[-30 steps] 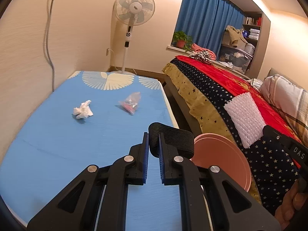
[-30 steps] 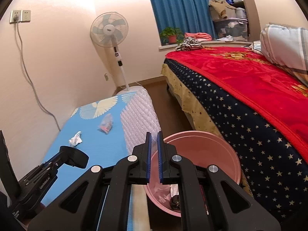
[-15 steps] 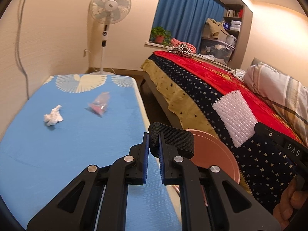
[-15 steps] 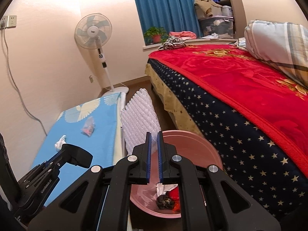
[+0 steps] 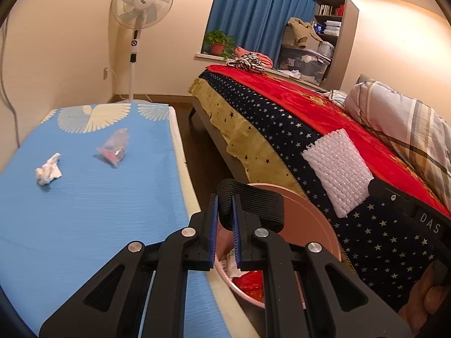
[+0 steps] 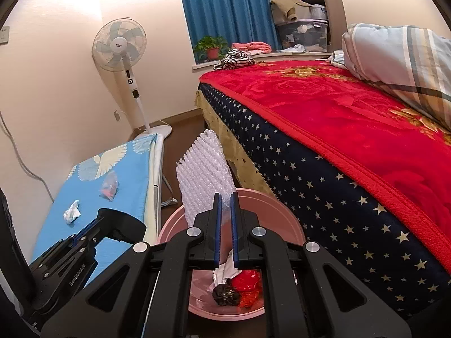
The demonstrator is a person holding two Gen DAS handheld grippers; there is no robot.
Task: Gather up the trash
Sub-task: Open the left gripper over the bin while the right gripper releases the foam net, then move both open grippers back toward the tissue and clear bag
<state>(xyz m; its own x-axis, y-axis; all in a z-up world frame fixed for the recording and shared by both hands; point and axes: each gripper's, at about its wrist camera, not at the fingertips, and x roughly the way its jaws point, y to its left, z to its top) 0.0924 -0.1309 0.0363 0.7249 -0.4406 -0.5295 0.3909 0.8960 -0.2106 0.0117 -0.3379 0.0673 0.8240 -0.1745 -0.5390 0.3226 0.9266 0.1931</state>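
Already some trash in pink bin (image 6: 284, 219); my right fingers (image 6: 224, 225) pinch bubble wrap (image 6: 205, 174), left fingers (image 5: 224, 219) pinch black band (image 5: 251, 205). Tissue (image 5: 48, 169), plastic bag (image 5: 114, 148) left on desk (image 5: 84, 219), frame left.

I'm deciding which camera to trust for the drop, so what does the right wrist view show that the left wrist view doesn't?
Only the right wrist view looks down into the pink bin, showing a dark crumpled lump beside the red wrapper; it also shows the left gripper from outside. Only the left wrist view shows the black band held in that gripper, with a hand at the right edge. Both show the bubble wrap pinched by the right gripper, plus the crumpled tissue and clear bag on the blue table.
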